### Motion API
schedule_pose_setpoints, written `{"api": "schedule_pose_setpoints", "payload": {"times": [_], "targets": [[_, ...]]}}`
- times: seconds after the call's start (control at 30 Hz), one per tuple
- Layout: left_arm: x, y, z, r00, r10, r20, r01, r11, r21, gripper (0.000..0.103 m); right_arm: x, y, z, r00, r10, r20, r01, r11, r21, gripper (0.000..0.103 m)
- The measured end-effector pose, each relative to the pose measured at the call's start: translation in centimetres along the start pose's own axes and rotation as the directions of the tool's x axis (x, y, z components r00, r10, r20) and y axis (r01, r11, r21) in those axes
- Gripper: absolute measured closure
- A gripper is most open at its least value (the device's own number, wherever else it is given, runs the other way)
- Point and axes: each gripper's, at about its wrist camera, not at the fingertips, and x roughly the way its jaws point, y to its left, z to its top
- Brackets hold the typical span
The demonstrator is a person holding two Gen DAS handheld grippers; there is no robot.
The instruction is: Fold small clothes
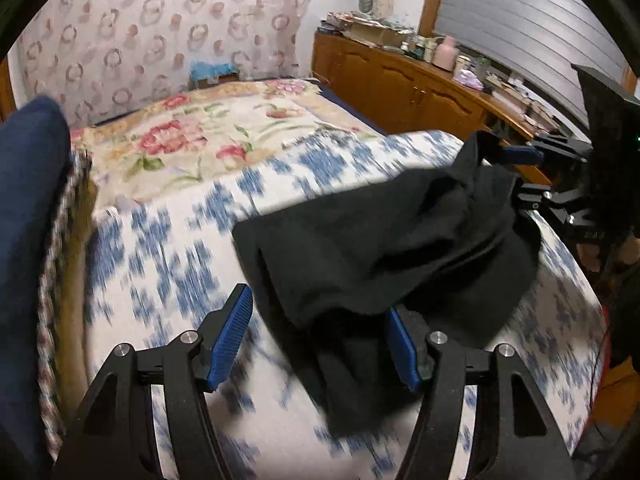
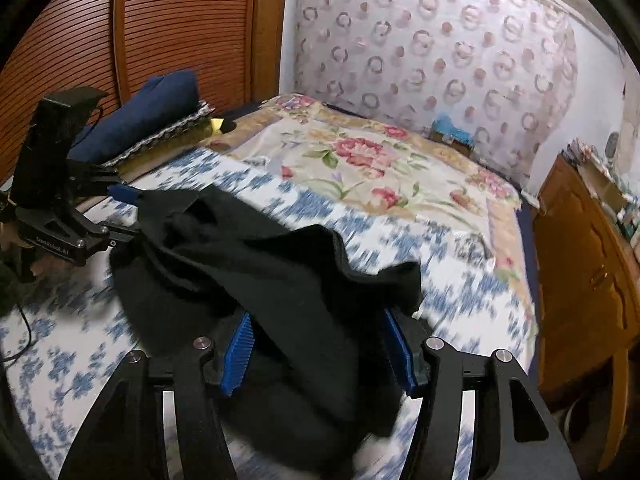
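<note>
A black garment (image 1: 384,248) lies bunched on the blue-and-white bedspread (image 1: 168,264); it also shows in the right wrist view (image 2: 256,272). My left gripper (image 1: 320,340) is open, its blue pads wide apart, with a fold of the garment draped over the right pad (image 1: 404,348). My right gripper (image 2: 320,348) is open too, and the cloth hangs between and over its blue pads (image 2: 238,348). Each gripper shows in the other's view at the garment's far end, the right one (image 1: 516,172) and the left one (image 2: 120,212); the cloth hides their fingertips.
A floral quilt (image 2: 360,160) covers the far half of the bed. A navy cushion (image 2: 148,112) and folded patterned cloth lie by the wooden louvred door (image 2: 180,28). A wooden cabinet (image 1: 404,88) with clutter runs along the bed's side. A patterned curtain (image 1: 160,32) hangs behind.
</note>
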Motion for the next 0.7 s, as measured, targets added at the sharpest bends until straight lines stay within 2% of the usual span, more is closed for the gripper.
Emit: {"api": "schedule_pose_setpoints", "payload": {"times": [0.03,0.13,0.23,0.33,0.4,0.53,0.63,0.7], "targets": [[0.3,0.2,0.6,1.0,0.0,0.005,0.001,1.0,-0.009,0.038,0.5,-0.4,0.5,1.0,-0.01,-0.001,0.01,1.0,-0.003,0.054],[1.0,0.9,2.1,0.999,0.03,0.034,-0.029,0.999,-0.022,0.038,2.2,-1.9,1.8,0.999,-0.043,0.002,0.043,0.999,0.009,0.055],[1.8,1.9,3.2,0.996,0.08,0.048,-0.078,0.995,-0.056,0.038,3.6,-3.9,2.9,0.998,-0.07,0.0,0.07,0.995,0.07,0.055],[2.1,3.0,3.8,0.992,0.117,0.057,-0.111,0.989,-0.098,0.038,4.3,-5.3,3.7,0.992,-0.129,-0.001,0.128,0.983,0.133,0.055],[2.2,3.6,3.8,0.992,0.114,0.053,-0.108,0.988,-0.114,0.038,4.3,-5.9,3.9,0.992,-0.123,0.001,0.121,0.978,0.173,0.055],[1.7,3.4,3.1,0.995,0.088,0.052,-0.082,0.991,-0.109,0.038,3.5,-5.6,3.0,0.994,-0.111,0.0,0.109,0.971,0.211,0.044],[1.5,2.9,2.3,0.998,0.055,0.041,-0.05,0.994,-0.101,0.038,2.6,-5.3,1.5,0.998,-0.069,-0.004,0.067,0.968,0.243,0.035],[1.8,2.6,1.7,0.999,0.042,0.022,-0.039,0.995,-0.096,0.038,2.5,-4.9,0.5,0.999,-0.027,-0.024,0.032,0.963,0.268,0.034]]}}
